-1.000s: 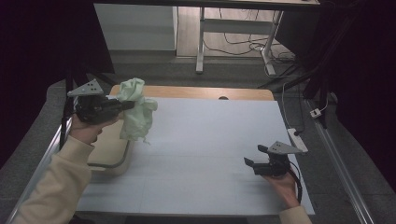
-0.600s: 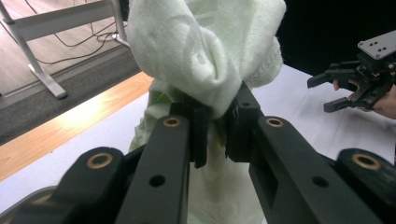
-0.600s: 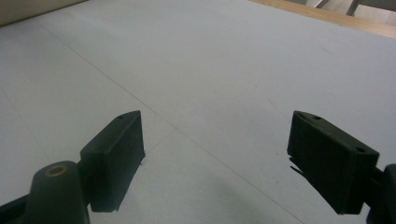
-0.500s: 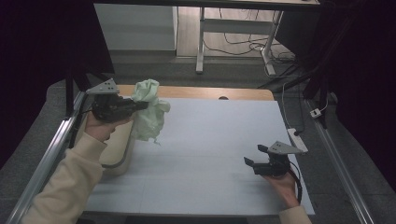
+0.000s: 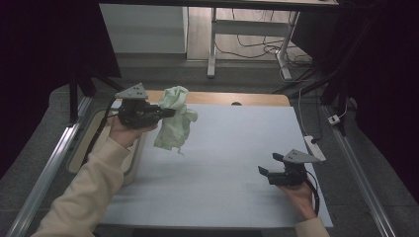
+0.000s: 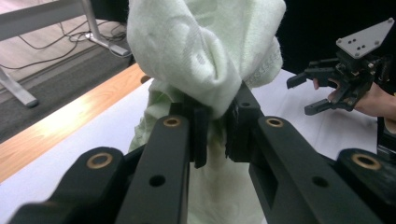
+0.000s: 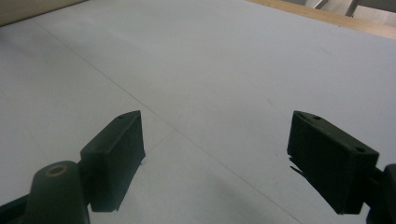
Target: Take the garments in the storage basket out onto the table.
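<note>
Between the jaws of the left gripper (image 5: 165, 113) sits a bunched fold of a pale green cloth (image 5: 174, 121), pinched tight; the left gripper view confirms both jaw pads pressed into the fabric of the cloth (image 6: 205, 60), with part of it bulging above the jaws and the rest hanging below them. From the high view, the cloth hangs from the jaw tips above the white tabletop (image 5: 222, 158), its lower edge trailing down toward the surface; whether that edge touches the tabletop cannot be told. Below and behind the left gripper lies a tan tray (image 5: 131, 163) at the tabletop's edge. Well apart from the cloth, the right gripper (image 5: 265, 171) rests low over the tabletop with its jaws spread and nothing between them; the right gripper view shows bare white surface between the two jaws. The right gripper (image 6: 313, 93) also appears beyond the cloth in the left gripper view.
</note>
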A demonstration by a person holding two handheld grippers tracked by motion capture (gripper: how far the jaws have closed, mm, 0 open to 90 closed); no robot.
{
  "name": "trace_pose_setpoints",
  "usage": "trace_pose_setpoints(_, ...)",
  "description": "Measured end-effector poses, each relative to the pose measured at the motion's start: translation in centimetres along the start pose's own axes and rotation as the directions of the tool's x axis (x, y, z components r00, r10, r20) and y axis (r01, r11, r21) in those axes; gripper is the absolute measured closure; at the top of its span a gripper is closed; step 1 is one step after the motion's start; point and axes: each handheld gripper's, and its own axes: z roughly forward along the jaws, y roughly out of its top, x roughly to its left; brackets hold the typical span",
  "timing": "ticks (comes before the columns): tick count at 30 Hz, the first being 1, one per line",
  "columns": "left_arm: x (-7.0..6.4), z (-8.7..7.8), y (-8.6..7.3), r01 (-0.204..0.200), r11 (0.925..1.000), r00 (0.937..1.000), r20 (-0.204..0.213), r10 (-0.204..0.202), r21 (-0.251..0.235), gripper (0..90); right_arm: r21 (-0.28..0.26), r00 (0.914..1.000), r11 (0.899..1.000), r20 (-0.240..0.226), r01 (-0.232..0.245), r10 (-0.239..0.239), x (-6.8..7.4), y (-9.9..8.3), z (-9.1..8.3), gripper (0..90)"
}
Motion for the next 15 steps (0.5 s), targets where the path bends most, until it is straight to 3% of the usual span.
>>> trace_pose_setpoints(15, -1.1, 6.0, -0.8, 0.011, 0.9973, 0.9955, 0.093, -0.018, 0.073, 80.3, 0.005, 1.0, 1.0, -0.001, 0.003, -0.003, 0.0, 0.0, 0.0, 18.5)
